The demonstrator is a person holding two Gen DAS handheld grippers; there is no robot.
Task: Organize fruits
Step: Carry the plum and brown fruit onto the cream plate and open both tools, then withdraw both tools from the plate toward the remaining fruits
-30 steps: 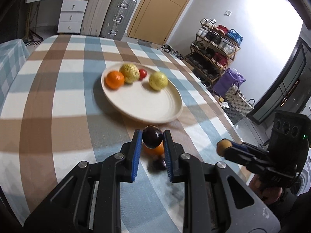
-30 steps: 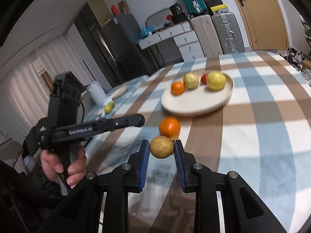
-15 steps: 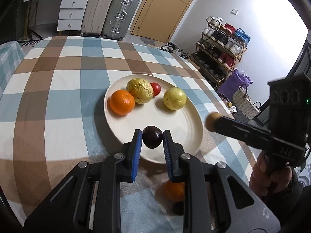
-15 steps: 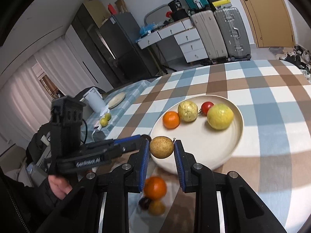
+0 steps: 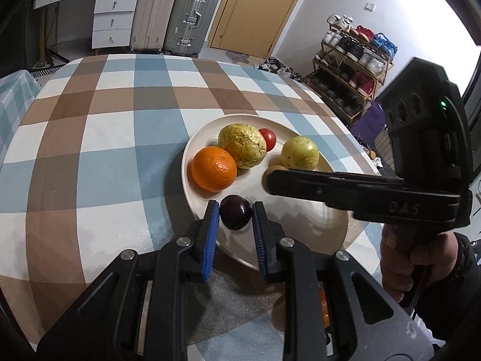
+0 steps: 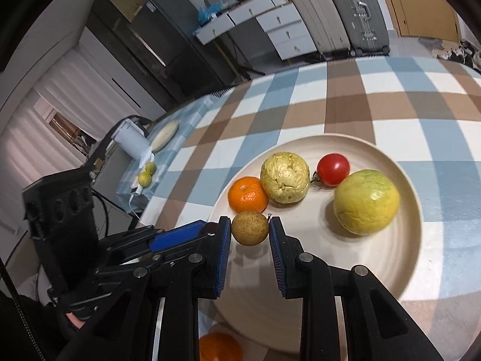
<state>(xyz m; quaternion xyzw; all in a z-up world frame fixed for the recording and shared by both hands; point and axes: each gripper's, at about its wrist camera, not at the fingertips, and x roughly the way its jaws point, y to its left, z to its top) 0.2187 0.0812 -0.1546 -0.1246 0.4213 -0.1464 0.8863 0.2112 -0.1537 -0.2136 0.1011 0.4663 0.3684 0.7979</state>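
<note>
My left gripper (image 5: 235, 214) is shut on a dark purple plum (image 5: 235, 212), held over the near rim of the cream plate (image 5: 309, 234). My right gripper (image 6: 250, 231) is shut on a small brown-yellow fruit (image 6: 250, 228) above the plate (image 6: 396, 258), just in front of the orange (image 6: 247, 194). On the plate lie the orange (image 5: 214, 172), a wrinkled yellow fruit (image 5: 242, 145), a red tomato (image 5: 268, 139) and a yellow-green fruit (image 5: 300, 153). The right gripper (image 5: 275, 177) reaches in from the right in the left wrist view; the left gripper (image 6: 210, 228) shows beside it in the right wrist view.
Another orange (image 6: 219, 347) lies on the checked tablecloth (image 5: 99, 138) near the plate's front edge. Two small green fruits (image 6: 147, 174) and a white appliance (image 6: 132, 143) sit on a side surface far left. A person's hand (image 5: 421, 258) holds the right gripper.
Both grippers moved forward from the table's near edge to over the plate, each still carrying its fruit. The loose orange dropped toward the bottom of both views.
</note>
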